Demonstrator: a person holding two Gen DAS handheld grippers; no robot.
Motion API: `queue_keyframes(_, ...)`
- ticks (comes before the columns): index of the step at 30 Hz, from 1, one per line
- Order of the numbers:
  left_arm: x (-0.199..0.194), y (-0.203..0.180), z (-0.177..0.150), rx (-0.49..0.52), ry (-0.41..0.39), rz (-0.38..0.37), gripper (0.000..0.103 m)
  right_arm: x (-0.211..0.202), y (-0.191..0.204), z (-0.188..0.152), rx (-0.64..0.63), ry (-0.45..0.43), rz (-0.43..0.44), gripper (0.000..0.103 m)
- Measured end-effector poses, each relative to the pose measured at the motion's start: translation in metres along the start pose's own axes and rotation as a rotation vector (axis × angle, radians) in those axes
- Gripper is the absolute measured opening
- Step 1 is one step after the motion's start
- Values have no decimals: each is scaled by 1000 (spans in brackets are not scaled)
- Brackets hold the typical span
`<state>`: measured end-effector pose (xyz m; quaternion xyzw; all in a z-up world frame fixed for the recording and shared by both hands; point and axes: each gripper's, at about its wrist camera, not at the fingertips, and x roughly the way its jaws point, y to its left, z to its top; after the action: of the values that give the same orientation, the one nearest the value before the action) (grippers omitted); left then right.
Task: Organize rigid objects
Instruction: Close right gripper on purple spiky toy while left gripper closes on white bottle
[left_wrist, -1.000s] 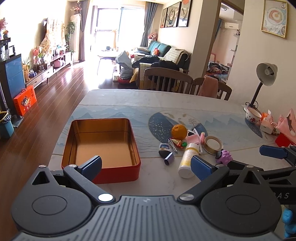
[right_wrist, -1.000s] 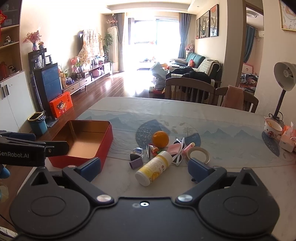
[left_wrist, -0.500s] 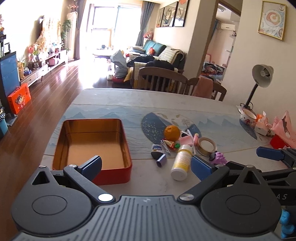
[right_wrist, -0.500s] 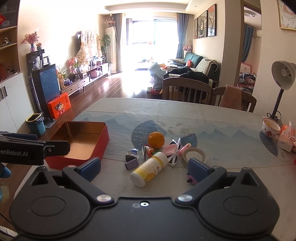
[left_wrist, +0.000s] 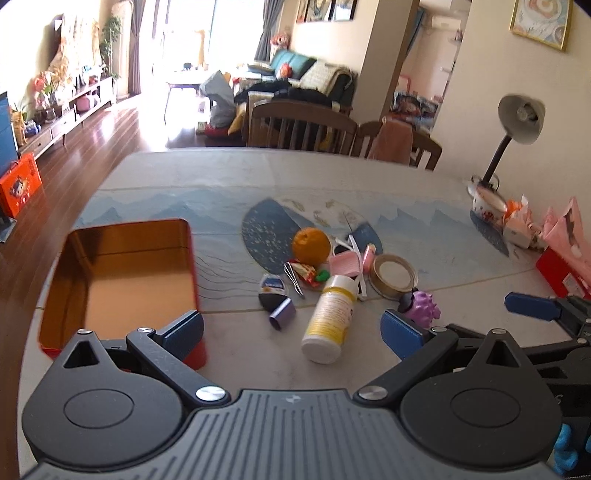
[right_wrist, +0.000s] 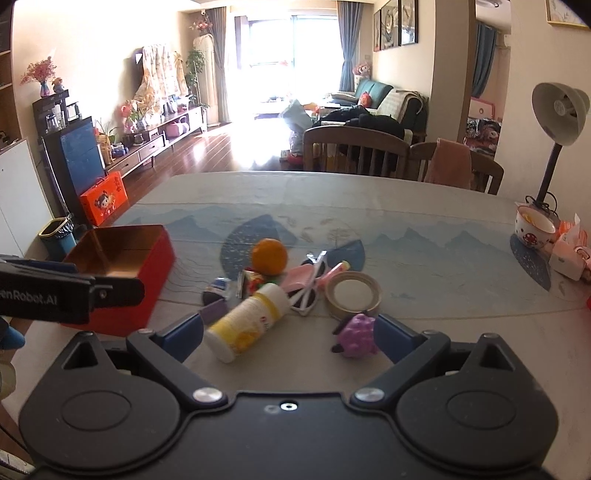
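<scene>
An empty red tin box (left_wrist: 122, 280) with a gold inside stands at the table's left; it also shows in the right wrist view (right_wrist: 122, 266). A pile of small objects lies right of it: an orange (left_wrist: 311, 246), a white and yellow bottle (left_wrist: 330, 318) on its side, a tape roll (left_wrist: 393, 275), a purple spiky toy (left_wrist: 423, 307), white sunglasses (right_wrist: 310, 284). My left gripper (left_wrist: 291, 330) is open and empty, just before the bottle. My right gripper (right_wrist: 290, 332) is open and empty, with the bottle (right_wrist: 247, 323) and purple toy (right_wrist: 356, 334) between its fingers.
A desk lamp (left_wrist: 513, 129), a patterned cup (left_wrist: 485, 205), tissues and a red box (left_wrist: 561, 269) stand at the table's right edge. Wooden chairs (left_wrist: 301, 127) stand behind the far edge. The right gripper's finger (left_wrist: 532, 306) shows in the left wrist view.
Both grippers have moved forward toward the pile; the objects now look larger and closer. The left view has shifted right, so the tin sits further left. Both stay open.
</scene>
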<state>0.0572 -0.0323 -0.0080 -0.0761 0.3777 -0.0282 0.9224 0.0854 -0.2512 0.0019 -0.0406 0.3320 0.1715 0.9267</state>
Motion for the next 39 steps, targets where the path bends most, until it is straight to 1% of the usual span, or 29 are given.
queue_keyframes(5,27,-16,7,5,30,-9,103,20,-23,2,1,27,11,98)
queue_keyframes(9,51,-26,10,7,61,3,103,38,-43,1,-3,61,12,97)
queue_keyframes(13,73,-34,12,21,73,4,103,59,-59,-4,-35,97,24,96)
queue_keyframes(16,89,-41,13,49,84,10,103,79,-70,-10,-58,146,47,91)
queue_keyframes(19,106,-48,11,76,109,-1,103,94,-77,-16,-74,184,67,85)
queue_keyframes(22,122,-55,9,104,140,5,103,103,-82,-18,-91,196,103,84)
queue_keyframes(25,136,-61,7,129,171,4,102,113,-84,-19,-118,220,123,80)
queue_keyframes(27,143,-64,5,145,182,5,101,118,-87,-19,-132,226,143,79)
queue_keyframes(29,150,-66,5,148,196,0,95,123,-86,-19,-155,227,153,79)
queue_keyframes(31,156,-68,6,150,209,5,85,128,-86,-19,-178,232,166,78)
queue_keyframes(33,162,-70,7,161,217,6,80,133,-86,-19,-193,239,168,78)
queue_keyframes(36,168,-76,7,190,226,8,75,139,-87,-19,-204,249,183,77)
queue_keyframes(38,173,-78,7,201,233,16,70,142,-87,-20,-210,256,190,71)
queue_keyframes(39,174,-78,7,200,236,17,66,143,-88,-21,-207,262,197,69)
